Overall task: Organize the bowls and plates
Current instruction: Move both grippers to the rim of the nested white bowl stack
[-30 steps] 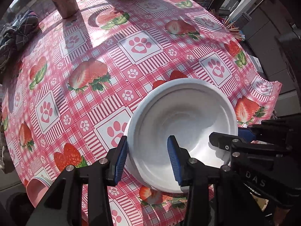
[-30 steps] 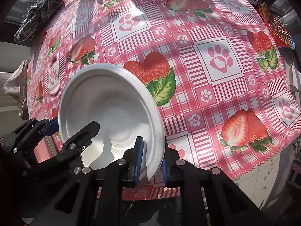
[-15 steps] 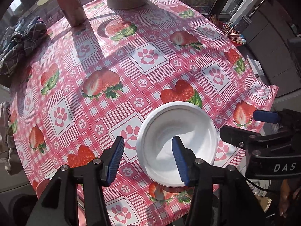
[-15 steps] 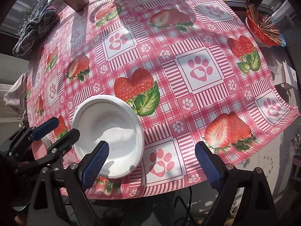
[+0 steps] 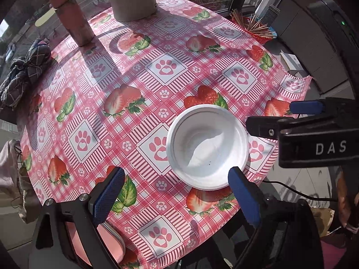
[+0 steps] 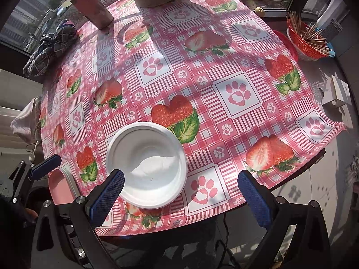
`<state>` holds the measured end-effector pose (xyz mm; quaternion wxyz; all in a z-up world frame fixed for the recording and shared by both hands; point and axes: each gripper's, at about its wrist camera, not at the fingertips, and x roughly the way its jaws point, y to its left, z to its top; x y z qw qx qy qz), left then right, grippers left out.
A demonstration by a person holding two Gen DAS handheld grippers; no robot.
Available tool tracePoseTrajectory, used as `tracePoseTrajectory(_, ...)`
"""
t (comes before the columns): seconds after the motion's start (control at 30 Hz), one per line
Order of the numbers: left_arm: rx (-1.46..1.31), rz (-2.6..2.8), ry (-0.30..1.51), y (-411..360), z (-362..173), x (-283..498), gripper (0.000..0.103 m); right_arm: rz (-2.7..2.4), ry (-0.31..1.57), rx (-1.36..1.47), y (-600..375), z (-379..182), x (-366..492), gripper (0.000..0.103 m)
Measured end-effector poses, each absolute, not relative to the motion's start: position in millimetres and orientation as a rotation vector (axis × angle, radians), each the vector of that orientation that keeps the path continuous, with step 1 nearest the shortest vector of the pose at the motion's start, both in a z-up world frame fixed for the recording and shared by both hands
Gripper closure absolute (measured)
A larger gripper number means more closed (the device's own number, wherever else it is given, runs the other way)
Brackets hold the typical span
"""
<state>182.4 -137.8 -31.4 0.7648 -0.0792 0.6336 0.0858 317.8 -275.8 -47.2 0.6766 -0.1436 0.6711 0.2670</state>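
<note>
You had both tools aimed down over the counter w/ the pink strawberry-and-paw cloth (image 5: 166, 71). Left tool (image 5: 177, 190) & right tool (image 6: 180, 189) had just been opening, jaws wide, nothing gripped. The white round foam bowl (image 5: 207, 149) sat upright near the front edge; a sec ago the right tool pinched its rim.

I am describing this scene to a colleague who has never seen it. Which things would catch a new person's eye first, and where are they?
First the loud pink tablecloth with strawberries and paw prints, covering the round table. Then the white bowl standing alone near the table's near edge, half in sun. The right gripper hangs above it with blue pads wide open, and the left gripper likewise.
</note>
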Motion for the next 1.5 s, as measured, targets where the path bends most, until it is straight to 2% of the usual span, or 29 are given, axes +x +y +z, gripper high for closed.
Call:
tracePoseTrajectory(0.03, -0.172, 0.176, 1.375, -139, -29, 179, 0.000, 0.598, 1.508, -0.325, -276, -47, 317, 0.002)
tracePoseTrajectory(0.33, -0.275, 0.189, 1.366, -130, -18, 164, 0.000, 0.576, 1.517, -0.334, -281, -45, 305, 0.002)
tracePoseTrajectory(1.5, -0.253, 0.228, 1.411, -118, -24, 156, 0.000, 0.563, 1.546, -0.356, -268, -53, 280, 0.002)
